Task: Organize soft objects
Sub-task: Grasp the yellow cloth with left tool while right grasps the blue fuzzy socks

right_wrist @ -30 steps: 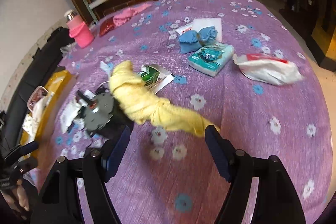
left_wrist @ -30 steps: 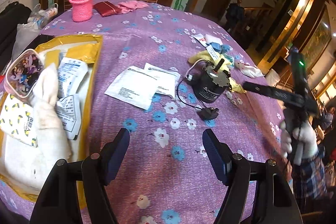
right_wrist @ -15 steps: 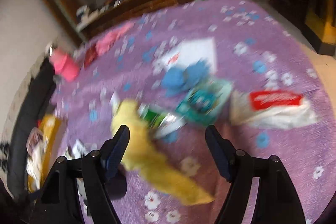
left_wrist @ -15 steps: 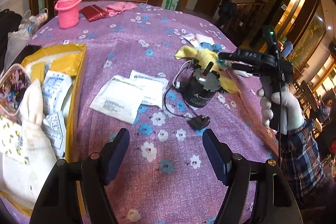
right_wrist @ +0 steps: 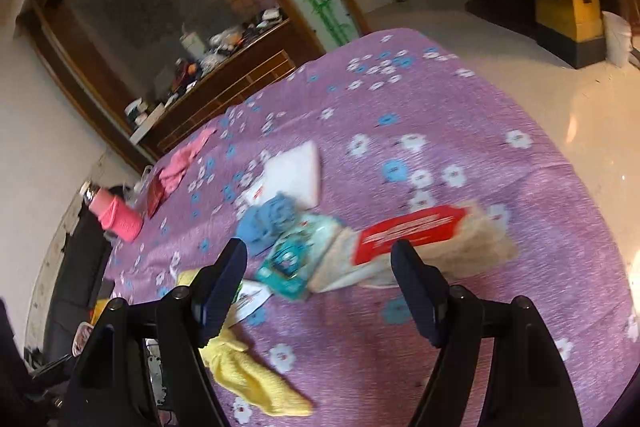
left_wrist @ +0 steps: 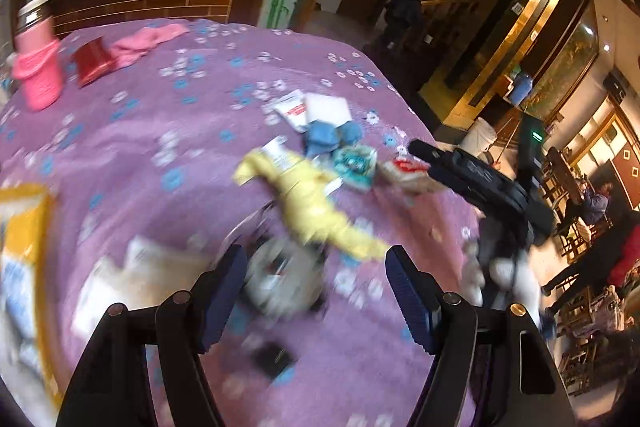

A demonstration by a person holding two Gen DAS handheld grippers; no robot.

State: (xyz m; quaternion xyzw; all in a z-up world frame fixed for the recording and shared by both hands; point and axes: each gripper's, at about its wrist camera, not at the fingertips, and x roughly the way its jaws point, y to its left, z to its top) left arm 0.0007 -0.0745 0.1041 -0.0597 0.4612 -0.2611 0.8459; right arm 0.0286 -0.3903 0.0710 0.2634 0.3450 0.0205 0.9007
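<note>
Two grippers, left gripper [left_wrist: 312, 291] and right gripper [right_wrist: 318, 283], both with jaws released and holding nothing, poised above a table [right_wrist: 500, 187] under purple flowered cloth. Yellow cloth [left_wrist: 308, 203] lying mid-table, just beyond the left jaws; blue socks [right_wrist: 268, 215] and tissue pack [right_wrist: 416, 247] farther right. Wooden sideboard [left_wrist: 140, 3] far behind. Pink holder [left_wrist: 38, 79] with bottle, far left.

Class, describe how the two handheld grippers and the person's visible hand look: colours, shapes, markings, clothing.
Each gripper, left gripper and right gripper, has black angular arms with silver and brass-coloured screws, ending in ribbed dark-blue pads. Seen from the left wrist, the right unit is black with a green light; the hand wears a white glove.
</note>
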